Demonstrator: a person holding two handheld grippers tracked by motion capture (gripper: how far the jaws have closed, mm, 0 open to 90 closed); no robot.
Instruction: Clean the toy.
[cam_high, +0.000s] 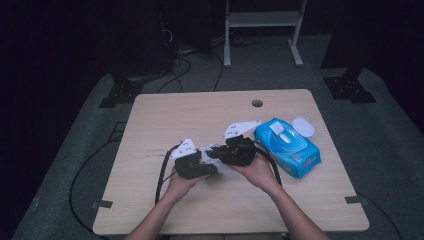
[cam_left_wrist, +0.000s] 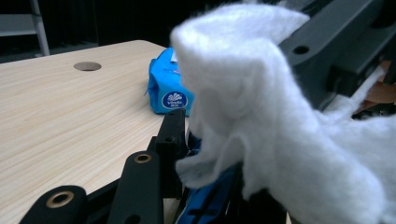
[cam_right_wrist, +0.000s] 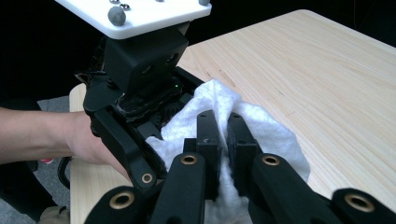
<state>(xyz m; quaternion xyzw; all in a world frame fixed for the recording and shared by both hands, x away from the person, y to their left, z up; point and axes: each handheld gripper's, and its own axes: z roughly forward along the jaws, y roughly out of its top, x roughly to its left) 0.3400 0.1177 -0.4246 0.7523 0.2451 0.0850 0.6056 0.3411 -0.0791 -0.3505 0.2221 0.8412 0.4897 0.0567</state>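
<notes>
Light wooden table carries a blue wipes pack, perhaps opened.

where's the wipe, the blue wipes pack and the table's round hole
wipe (cam_right_wrist: 275, 135): right gripper view, its bare right side.
blue wipes pack (cam_high: 289, 145): high view, its top.
round hole (cam_high: 257, 103): high view, its middle.

Only a round dark-blue brand badge with white, unreadably blurred lettering, on the end of the blue wipes pack, centre of the left gripper view. No other legible text, numbers or signs.
</notes>
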